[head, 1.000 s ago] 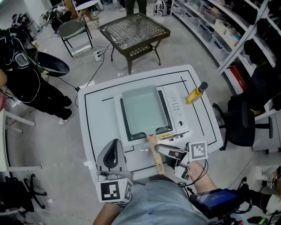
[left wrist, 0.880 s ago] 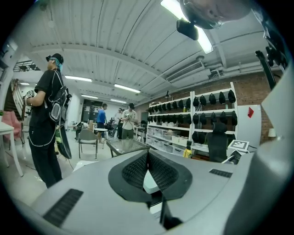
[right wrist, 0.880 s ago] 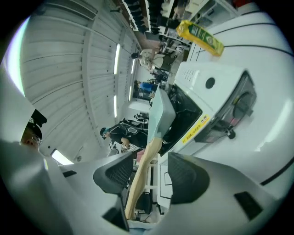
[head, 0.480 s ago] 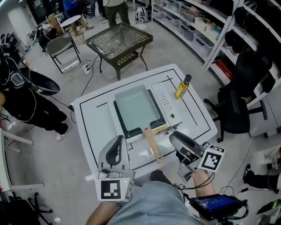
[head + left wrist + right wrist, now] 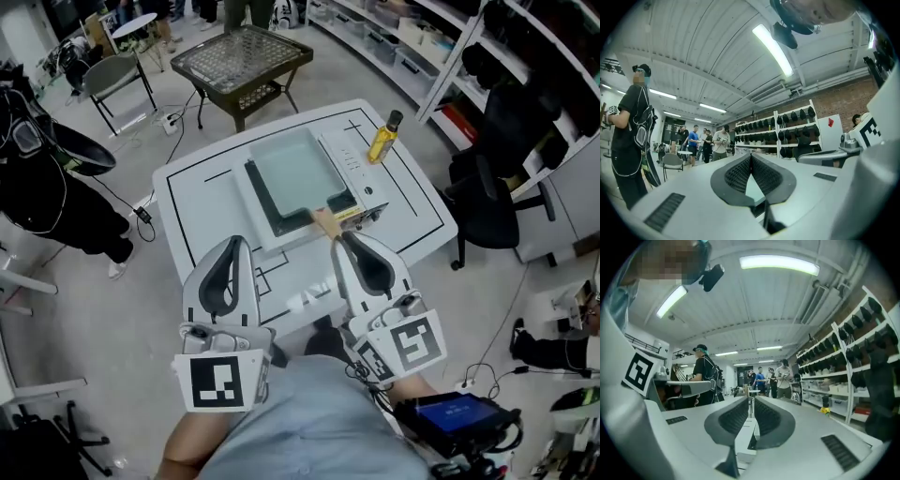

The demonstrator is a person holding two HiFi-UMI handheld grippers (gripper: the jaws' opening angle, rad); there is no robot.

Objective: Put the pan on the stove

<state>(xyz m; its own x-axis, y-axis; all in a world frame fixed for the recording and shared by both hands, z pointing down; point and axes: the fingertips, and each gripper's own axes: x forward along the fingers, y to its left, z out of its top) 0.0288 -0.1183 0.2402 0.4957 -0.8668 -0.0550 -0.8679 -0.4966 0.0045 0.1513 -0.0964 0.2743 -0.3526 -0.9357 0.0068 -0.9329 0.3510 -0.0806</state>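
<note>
The right gripper (image 5: pixel 751 401) was closing its jaws on nothing, with only a sliver of gap left between them, and the left gripper (image 5: pixel 751 157) was clenched empty, jaws together. Both hovered side by side over the near part of the white table (image 5: pixel 202 202), the wooden handle (image 5: pixel 324 222) of the pan lying just ahead of the right gripper's tips. Beyond that handle the pale rectangular pan (image 5: pixel 292 169) sat on the stove (image 5: pixel 361 183), with a yellow bottle (image 5: pixel 382 138) farther off on the right gripper's side.
</note>
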